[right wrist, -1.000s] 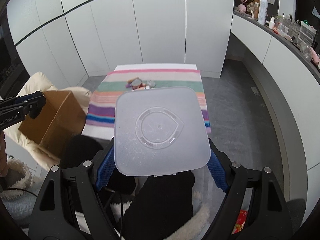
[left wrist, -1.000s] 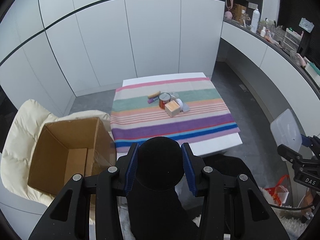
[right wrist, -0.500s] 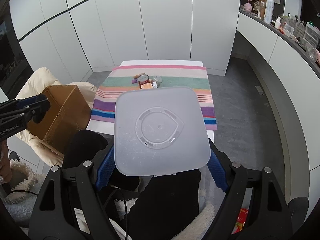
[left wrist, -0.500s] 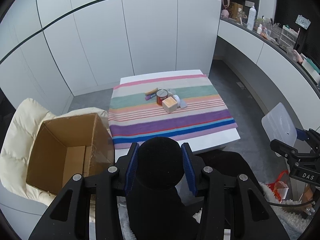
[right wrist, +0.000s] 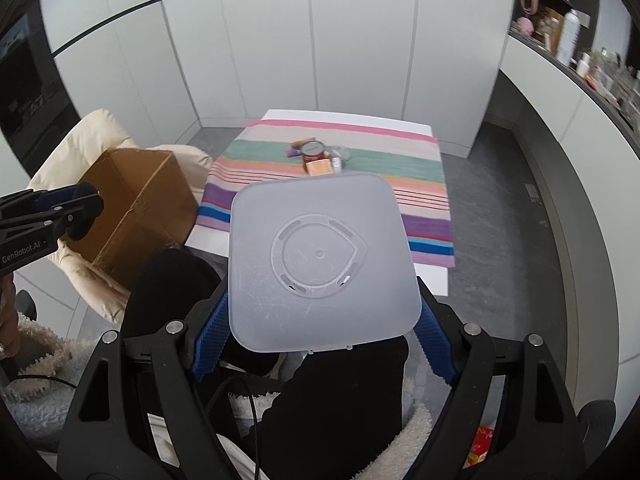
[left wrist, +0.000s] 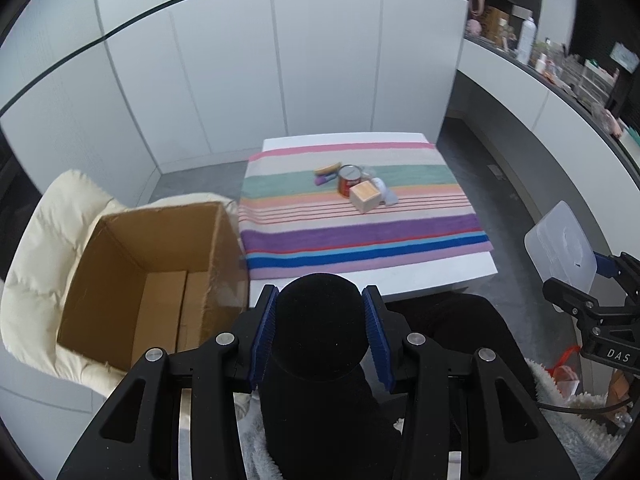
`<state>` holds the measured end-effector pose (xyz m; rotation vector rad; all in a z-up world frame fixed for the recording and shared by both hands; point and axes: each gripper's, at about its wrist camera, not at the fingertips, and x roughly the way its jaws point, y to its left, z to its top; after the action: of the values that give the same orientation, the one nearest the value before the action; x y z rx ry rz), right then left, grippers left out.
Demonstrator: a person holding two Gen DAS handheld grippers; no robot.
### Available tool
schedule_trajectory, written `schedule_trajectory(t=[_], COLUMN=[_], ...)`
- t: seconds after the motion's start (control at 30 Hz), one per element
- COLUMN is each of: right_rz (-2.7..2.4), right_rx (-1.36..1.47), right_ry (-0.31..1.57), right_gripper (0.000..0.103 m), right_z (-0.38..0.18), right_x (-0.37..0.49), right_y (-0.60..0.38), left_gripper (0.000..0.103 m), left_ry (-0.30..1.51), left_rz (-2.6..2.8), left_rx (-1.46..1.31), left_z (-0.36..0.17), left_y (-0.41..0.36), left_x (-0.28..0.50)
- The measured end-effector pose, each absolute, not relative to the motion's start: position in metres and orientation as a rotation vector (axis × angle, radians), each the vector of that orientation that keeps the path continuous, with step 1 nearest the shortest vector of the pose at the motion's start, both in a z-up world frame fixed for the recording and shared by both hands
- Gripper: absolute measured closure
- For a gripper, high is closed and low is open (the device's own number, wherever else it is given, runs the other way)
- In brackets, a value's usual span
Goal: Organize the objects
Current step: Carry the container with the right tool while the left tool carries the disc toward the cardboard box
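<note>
Both grippers are loaded, so the step in hand looks like carrying 2 items to a resting place, not picking up.

The left gripper (left wrist: 320, 334) has its blue pads pressed against either side of a round black object (left wrist: 320, 324), jaws roughly a third open around it. What the object is I cannot tell; it reads as a matte black dome. The right gripper (right wrist: 320, 330) stands wide, clamped across the near edge of a translucent square lid (right wrist: 322, 262) with a round moulded ring on its face.

Ahead, a low white table (left wrist: 420, 276) carries a striped cloth (left wrist: 360, 236). At the cloth's far middle sits a tight cluster: a red can (left wrist: 349, 181), a wooden cube (left wrist: 365, 197) touching it on the near side, a purple item (left wrist: 324, 179) and a tan piece (left wrist: 327, 169) just to the left, and some clear or white bits to the right, too small to name.

Left of the table, an open cardboard box (left wrist: 160, 272) rests on a cream padded cushion (left wrist: 44, 248) — it appears empty, and is the likely destination.

The next move probably calls for swinging the left gripper over the box's opening and lowering it before letting go, keeping the lid level and clear of the cluster.
</note>
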<state>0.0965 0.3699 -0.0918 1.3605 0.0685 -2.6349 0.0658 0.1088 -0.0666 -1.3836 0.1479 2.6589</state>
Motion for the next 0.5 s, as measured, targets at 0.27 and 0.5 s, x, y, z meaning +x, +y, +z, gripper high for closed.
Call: schedule_trajectory(t=[0.27,0.5], right_rz=[-2.517,-2.373], right_rx=[1.320,1.275], right_ry=[0.145,0.245], right_gripper=[0.019,0.019], right_z=[-0.098,-0.105], right_x=[0.087,0.087], right_y=[0.317,0.256], left_gripper=[0.059,0.059], left_ry=[0.068,-0.024], left_rz=[2.738,2.822], left_rx=[-1.456,-1.523], left_z=[-0.073,-0.077], left_y=[0.061,0.012], left_x=[0.077,0.091])
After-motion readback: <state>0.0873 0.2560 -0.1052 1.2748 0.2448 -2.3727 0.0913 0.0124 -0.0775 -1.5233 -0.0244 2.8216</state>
